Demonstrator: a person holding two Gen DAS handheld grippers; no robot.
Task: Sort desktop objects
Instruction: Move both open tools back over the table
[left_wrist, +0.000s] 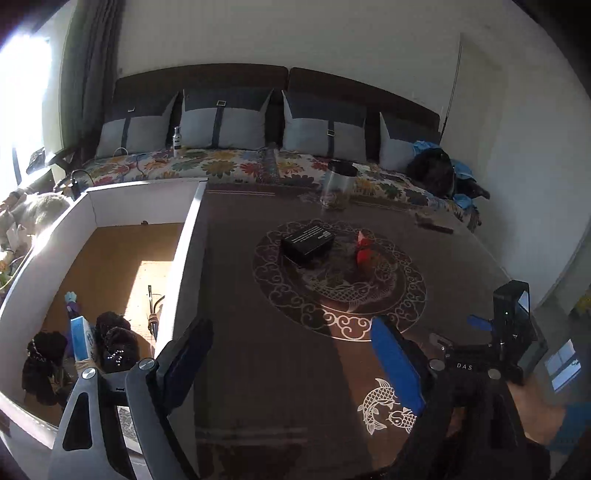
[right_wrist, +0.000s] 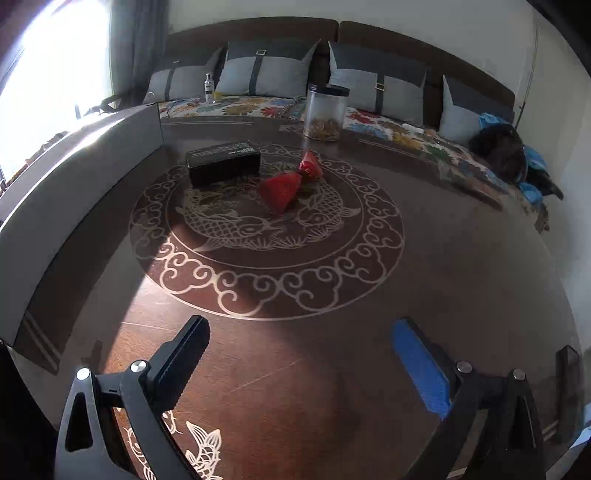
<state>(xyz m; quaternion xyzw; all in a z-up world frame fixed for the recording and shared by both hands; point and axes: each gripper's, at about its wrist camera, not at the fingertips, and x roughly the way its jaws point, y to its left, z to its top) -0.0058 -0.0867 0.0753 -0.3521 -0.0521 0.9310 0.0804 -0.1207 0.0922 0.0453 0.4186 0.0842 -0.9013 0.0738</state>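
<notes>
Grey cushions (right_wrist: 380, 88) line a floral-covered sofa (left_wrist: 221, 166) beside curtains (left_wrist: 92, 66).

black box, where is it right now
The black box lies on the dark table, on the far left of the round koi pattern, left of the red strawberries and right of the white bin's wall; neither tongs touch it.

L gripper (left_wrist: 291, 363) spread wide, empty, over the bench (left_wrist: 280, 369). Black box (left_wrist: 308, 242) & red toys (left_wrist: 364, 251) sit mid-bench, near each other; jar (left_wrist: 337, 184) at far edge. White bin (left_wrist: 184, 251) on left w/ black gloves (left_wrist: 48, 365) & blue tube (left_wrist: 82, 338) inside. R gripper (left_wrist: 491, 354) at right.
</notes>
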